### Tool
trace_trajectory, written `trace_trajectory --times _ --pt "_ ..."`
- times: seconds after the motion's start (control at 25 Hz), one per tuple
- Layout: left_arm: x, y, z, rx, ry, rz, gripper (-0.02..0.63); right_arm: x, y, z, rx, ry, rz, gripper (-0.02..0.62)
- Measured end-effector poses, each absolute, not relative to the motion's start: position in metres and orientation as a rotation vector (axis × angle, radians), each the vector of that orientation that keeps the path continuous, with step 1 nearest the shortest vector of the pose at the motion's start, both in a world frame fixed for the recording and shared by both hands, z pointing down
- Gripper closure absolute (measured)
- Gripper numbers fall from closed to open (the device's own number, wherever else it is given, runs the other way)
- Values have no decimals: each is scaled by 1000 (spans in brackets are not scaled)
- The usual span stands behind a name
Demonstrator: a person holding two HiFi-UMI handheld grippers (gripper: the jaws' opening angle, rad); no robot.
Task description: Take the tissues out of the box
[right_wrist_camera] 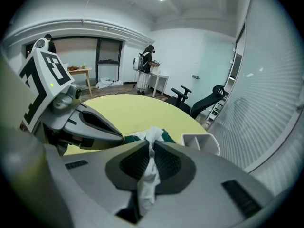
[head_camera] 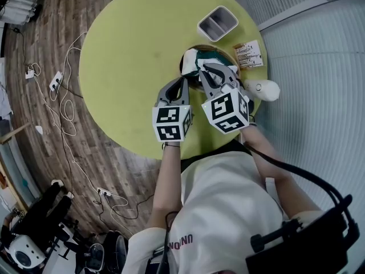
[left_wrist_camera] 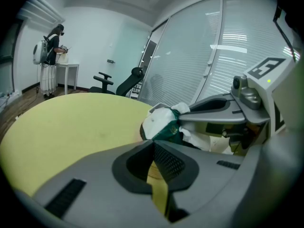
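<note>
A green and white tissue pack (head_camera: pixel 194 60) sits in a round brown box (head_camera: pixel 223 52) on the yellow-green table (head_camera: pixel 131 50). My right gripper (head_camera: pixel 209 68) reaches over the pack and is shut on a white tissue (right_wrist_camera: pixel 150 172), which hangs down between its pads and rises from the pack (right_wrist_camera: pixel 166 137). My left gripper (head_camera: pixel 183 81) sits at the box's near-left rim with its jaws closed and nothing clearly between them; only table colour shows through the gap (left_wrist_camera: pixel 153 146). In the left gripper view the pack (left_wrist_camera: pixel 164 125) lies just ahead, under the right gripper's fingers (left_wrist_camera: pixel 213 109).
A grey two-part tray (head_camera: pixel 217 23) stands at the table's far edge. A printed card (head_camera: pixel 249 54) and a white rounded object (head_camera: pixel 263 89) lie to the right of the box. Cables and power strips (head_camera: pixel 55 81) trail over the wooden floor on the left. A person (left_wrist_camera: pixel 50 61) stands at a far desk.
</note>
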State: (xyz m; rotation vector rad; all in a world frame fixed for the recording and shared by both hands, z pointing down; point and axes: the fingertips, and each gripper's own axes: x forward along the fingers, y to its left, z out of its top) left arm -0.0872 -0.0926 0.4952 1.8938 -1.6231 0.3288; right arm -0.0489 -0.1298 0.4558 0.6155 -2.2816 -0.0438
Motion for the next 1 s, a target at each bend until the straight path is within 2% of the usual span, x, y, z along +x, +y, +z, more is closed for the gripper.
trace_trajectory --times 1.0 --pt "-90 -87 479 1879 -1683 293 592 -44 -132 431 682 -2335 -67 558"
